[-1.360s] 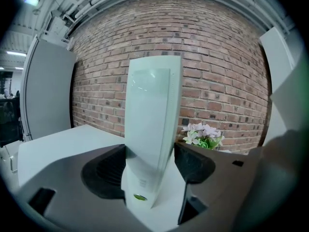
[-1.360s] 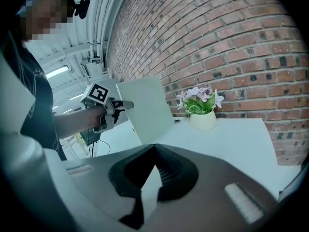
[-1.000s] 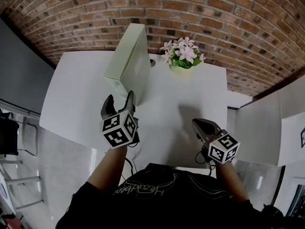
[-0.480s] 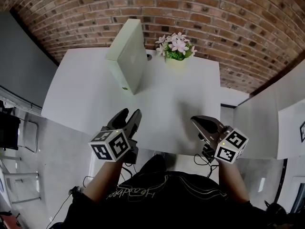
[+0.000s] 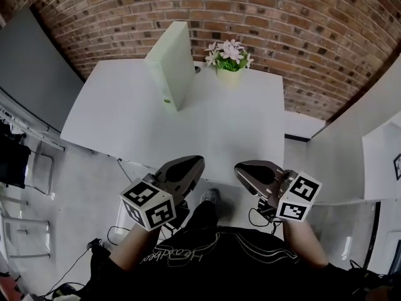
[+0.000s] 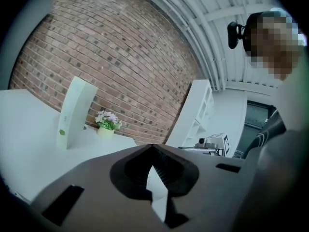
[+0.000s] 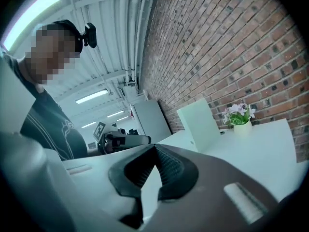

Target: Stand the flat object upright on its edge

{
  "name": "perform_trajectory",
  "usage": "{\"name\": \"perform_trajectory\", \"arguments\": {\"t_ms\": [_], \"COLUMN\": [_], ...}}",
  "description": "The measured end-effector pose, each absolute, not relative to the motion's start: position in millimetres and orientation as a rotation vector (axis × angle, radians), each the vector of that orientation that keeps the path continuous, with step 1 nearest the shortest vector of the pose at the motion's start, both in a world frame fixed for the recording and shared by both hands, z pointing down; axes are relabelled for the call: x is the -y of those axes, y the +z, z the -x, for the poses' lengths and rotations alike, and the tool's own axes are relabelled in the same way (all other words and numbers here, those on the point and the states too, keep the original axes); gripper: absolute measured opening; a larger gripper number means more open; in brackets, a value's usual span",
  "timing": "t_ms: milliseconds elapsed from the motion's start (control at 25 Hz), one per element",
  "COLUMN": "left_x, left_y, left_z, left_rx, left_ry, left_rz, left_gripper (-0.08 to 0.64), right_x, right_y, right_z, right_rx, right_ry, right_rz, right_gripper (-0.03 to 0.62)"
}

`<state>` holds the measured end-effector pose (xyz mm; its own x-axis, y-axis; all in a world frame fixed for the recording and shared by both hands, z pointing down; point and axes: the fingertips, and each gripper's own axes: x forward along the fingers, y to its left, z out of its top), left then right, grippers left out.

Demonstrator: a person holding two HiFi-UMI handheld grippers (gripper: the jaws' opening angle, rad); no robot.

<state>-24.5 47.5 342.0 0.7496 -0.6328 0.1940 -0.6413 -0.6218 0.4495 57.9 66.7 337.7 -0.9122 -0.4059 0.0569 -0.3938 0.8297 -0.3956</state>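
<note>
Two grippers low in the head view, side by side, both off the near edge of the white table (image 5: 188, 124) and touching nothing. Left gripper (image 5: 198, 162) at lower centre-left: jaws pressed together tip to tip, nothing pinched between them, only a pale sliver showing behind the pads in its own view. Right gripper (image 5: 239, 168) at lower centre-right: likewise closed and empty, tips pointing toward the left one. Well apart from both, at upper centre-left of the head view, the flat pale-green case (image 5: 170, 64), standing upright on its edge on the far part of the table, narrow side facing forward. Just right of it, near but not touching, a flower pot (image 5: 229, 60) with pale blossoms. Behind both, a brick wall (image 5: 282, 17) across the top of the frame.
</note>
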Motion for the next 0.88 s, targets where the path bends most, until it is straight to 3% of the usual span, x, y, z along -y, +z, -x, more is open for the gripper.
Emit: {"name": "perform_trajectory", "arguments": {"t_ms": [880], "left_x": [-166.7], "left_y": [315.9], "left_z": [-10.8], "left_rx": [0.875], "left_ry": [0.024], "left_rz": [-2.647], "left_gripper": [0.003], "right_x": [-172.4], "right_y": [313.6], "right_z": [-73.8], "right_rx": [-2.936], "right_ry": [-0.550], "right_rz": [0.618], "right_gripper": [0.005]}}
